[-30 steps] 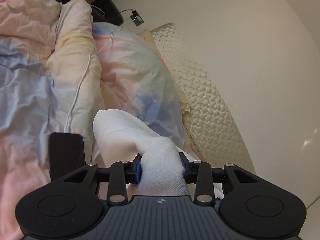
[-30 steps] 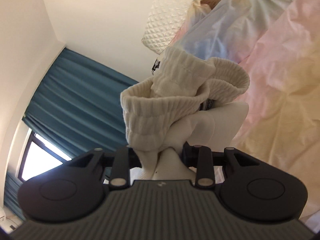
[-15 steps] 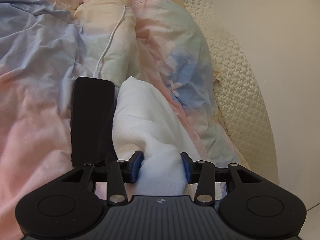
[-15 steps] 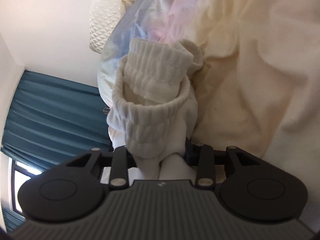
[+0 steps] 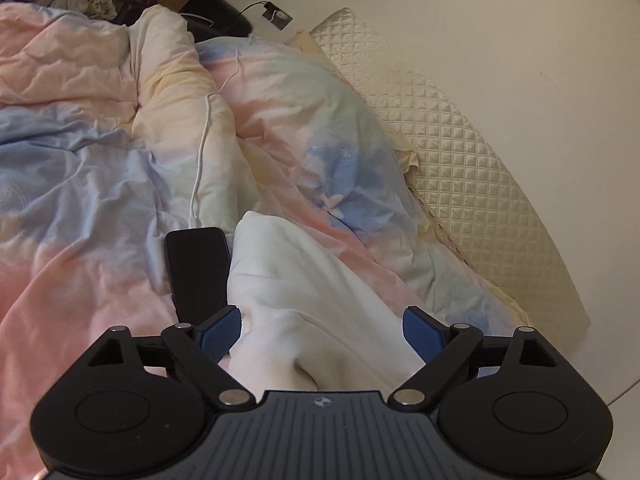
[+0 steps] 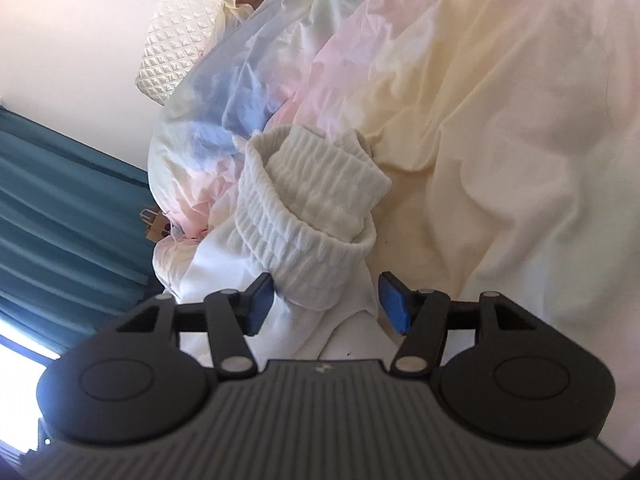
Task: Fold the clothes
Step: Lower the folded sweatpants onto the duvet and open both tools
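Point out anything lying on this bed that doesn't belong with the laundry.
A black phone lies face up on the pastel duvet, right against the white socks, with a white cable trailing over the bedding behind it. Both the left gripper and right gripper are open around the socks.

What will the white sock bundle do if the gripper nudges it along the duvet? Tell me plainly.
The white sock bundle would probably squash and deform, not slide as one stiff piece: its ribbed cuff looks soft and thick. It seems light, since it barely dents the duvet. The knit would likely drag on the rumpled fabric, and the folded-over cuff might loosen. Both the right gripper and left gripper are open.
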The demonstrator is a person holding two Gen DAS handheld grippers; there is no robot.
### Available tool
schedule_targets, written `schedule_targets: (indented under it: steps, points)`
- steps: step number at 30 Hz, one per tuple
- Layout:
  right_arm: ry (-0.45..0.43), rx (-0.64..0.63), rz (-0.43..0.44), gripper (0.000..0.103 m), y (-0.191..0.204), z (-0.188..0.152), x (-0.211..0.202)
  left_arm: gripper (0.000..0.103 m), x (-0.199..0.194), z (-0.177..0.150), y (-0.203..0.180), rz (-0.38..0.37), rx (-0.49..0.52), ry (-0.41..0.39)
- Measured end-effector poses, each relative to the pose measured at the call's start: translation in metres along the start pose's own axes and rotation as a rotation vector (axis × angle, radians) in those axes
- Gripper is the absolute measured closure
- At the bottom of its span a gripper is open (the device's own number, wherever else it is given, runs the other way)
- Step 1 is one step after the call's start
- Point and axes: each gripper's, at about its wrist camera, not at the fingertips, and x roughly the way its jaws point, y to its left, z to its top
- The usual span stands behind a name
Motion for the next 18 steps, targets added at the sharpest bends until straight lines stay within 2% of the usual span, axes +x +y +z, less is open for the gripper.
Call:
schedule_targets:
  steps: [1, 2, 4, 6, 11, 18]
  points:
    - [-0.023, -0.012, -0.015, 0.039, 0.002, 0.001, -0.008, 0.008, -0.008, 0.000, -0.006, 0.005, 0.025, -0.005]
    - [-0.048, -0.021, -0.028, 0.029, 0.005, 0.002, -0.016, 0.005, -0.015, -0.001, -0.012, 0.012, 0.052, -0.012]
    - [-0.107, -0.046, -0.071, 0.018, 0.010, 0.003, -0.037, 0.003, -0.029, -0.002, -0.025, 0.026, 0.102, -0.021]
    - [-0.149, -0.076, -0.096, 0.018, 0.017, 0.005, -0.056, 0.001, -0.046, -0.004, -0.040, 0.042, 0.153, -0.025]
    - [-0.190, -0.175, -0.078, 0.018, 0.042, 0.004, -0.091, 0.000, -0.085, -0.013, -0.074, 0.091, 0.268, -0.059]
    - [-0.202, -0.394, -0.037, 0.018, 0.096, -0.025, -0.137, 0.000, -0.142, -0.037, -0.117, 0.144, 0.400, -0.102]
